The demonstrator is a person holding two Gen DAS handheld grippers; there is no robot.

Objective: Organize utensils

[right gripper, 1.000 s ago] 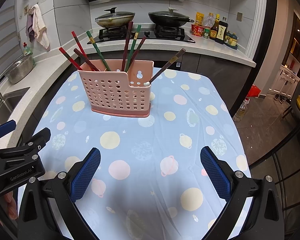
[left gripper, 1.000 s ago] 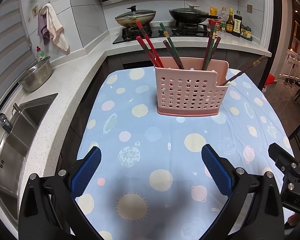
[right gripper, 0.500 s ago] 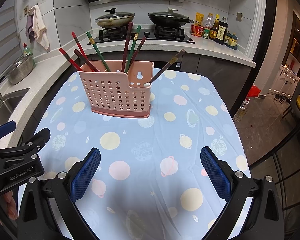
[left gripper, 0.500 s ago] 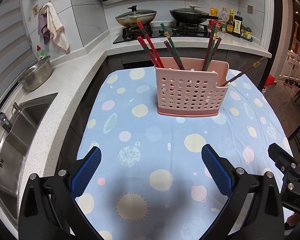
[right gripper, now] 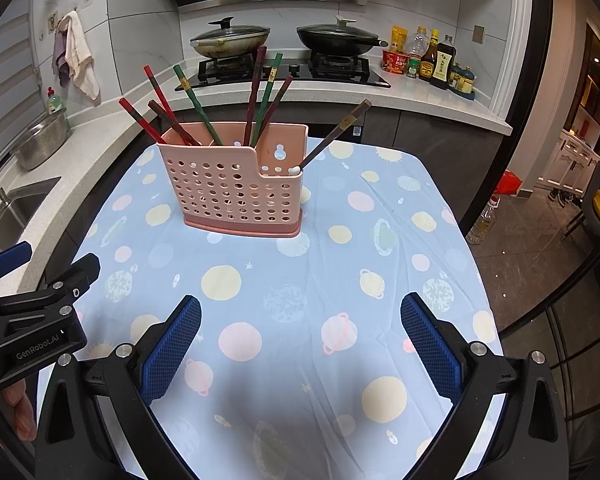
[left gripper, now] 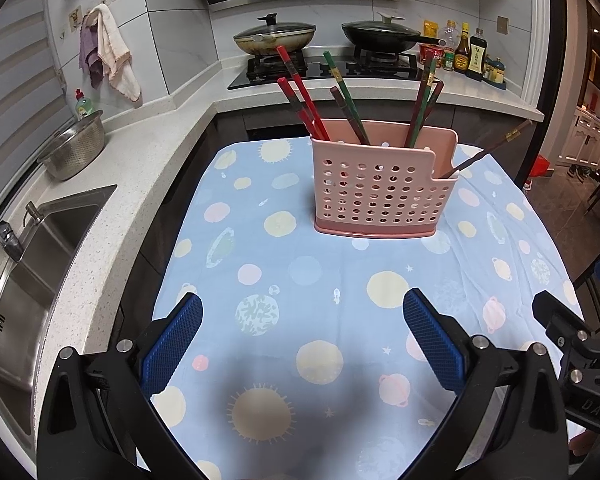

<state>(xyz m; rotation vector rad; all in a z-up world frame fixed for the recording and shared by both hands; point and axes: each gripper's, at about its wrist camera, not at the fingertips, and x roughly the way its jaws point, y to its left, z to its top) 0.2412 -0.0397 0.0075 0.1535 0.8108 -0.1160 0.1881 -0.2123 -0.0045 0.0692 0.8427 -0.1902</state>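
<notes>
— Left view?
— My left gripper (left gripper: 302, 338) gapes empty; the basket (left gripper: 382, 190) stands ahead on the tablecloth (left gripper: 300, 272).
— Right view?
— My right gripper (right gripper: 300, 338) is wide too. I'd pinch the leaning chopstick (right gripper: 334, 134) high, then lift it straight.

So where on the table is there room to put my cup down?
The blue tablecloth is bare between the pink holder and both open grippers, left and right. There is also room beside the holder on each side. The chopsticks crowd only the holder.
</notes>
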